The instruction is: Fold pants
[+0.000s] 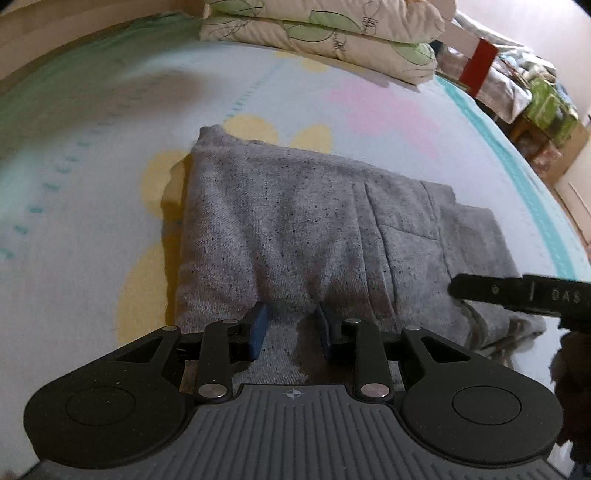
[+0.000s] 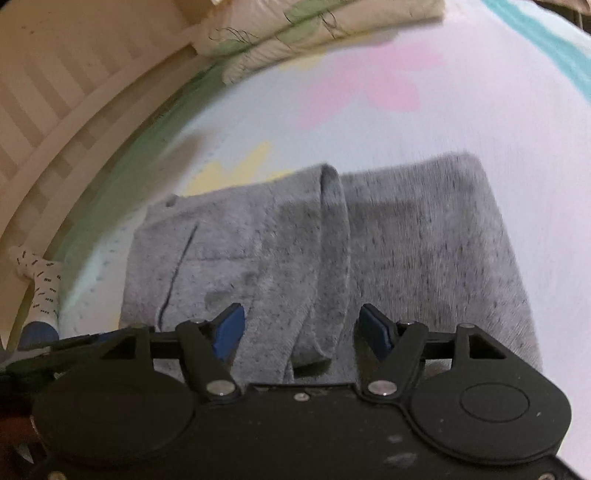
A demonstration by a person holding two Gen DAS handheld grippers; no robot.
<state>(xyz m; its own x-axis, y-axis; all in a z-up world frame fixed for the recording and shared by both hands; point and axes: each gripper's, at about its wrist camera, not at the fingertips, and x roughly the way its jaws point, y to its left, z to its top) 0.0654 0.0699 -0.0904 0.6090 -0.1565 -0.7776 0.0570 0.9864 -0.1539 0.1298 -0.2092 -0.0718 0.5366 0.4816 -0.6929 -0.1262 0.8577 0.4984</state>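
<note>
Grey speckled pants (image 1: 295, 229) lie folded into a thick rectangle on the bed sheet (image 1: 92, 184). My left gripper (image 1: 291, 328) is at the near edge of the fold, its blue pads (image 1: 258, 328) apart with grey cloth lying between them. My right gripper (image 2: 301, 326) hovers over the near edge of the pants (image 2: 406, 251), open wide, with a rolled hem or cuff (image 2: 332, 258) running between the pads. The right gripper also shows in the left wrist view (image 1: 517, 291) as a black finger over the right part of the pants.
Folded floral quilts or pillows (image 1: 321, 33) lie at the far side of the bed. A slatted wooden bed frame (image 2: 55, 96) runs along the left. A patterned sock (image 2: 42, 280) lies by the frame. Clutter (image 1: 535, 96) stands beyond the bed's right edge.
</note>
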